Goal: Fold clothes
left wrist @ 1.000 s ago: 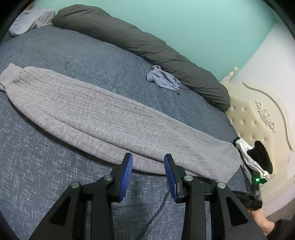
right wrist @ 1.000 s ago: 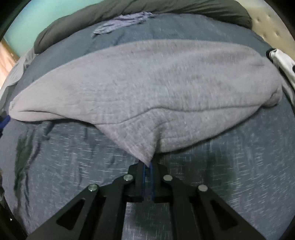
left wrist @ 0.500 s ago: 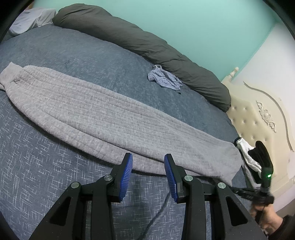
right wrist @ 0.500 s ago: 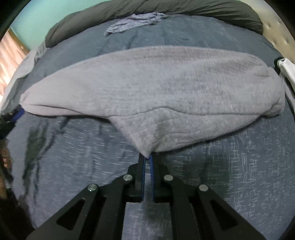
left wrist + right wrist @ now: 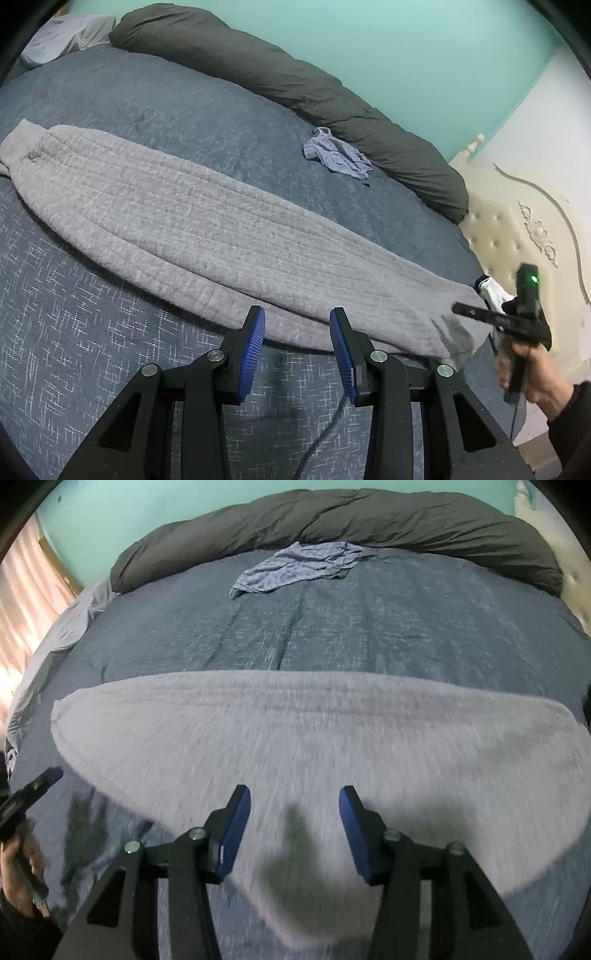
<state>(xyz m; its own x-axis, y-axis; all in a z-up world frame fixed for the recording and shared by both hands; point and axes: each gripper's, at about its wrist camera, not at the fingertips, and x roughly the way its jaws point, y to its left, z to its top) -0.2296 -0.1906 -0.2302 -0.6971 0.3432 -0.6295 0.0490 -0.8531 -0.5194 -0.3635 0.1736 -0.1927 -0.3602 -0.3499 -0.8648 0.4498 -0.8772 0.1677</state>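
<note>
A long grey knit garment lies flat across the dark blue bed, folded into a narrow strip. My left gripper hovers at its near edge, open, with nothing between the blue pads. In the right wrist view the grey garment is blurred by motion. My right gripper hangs above its near end with the jaws opening and no cloth pinched between them. The left wrist view also shows the right gripper in a hand, over the garment's right end.
A crumpled blue-grey garment lies farther back on the bed. A rolled dark grey duvet runs along the teal wall. A cream headboard stands at the right, with a white and black item beside it. A cable trails below the left gripper.
My right gripper has let go of the grey garment's corner, opened and lifted away over the cloth. The corner now lies on the bed. The left gripper has not moved.
</note>
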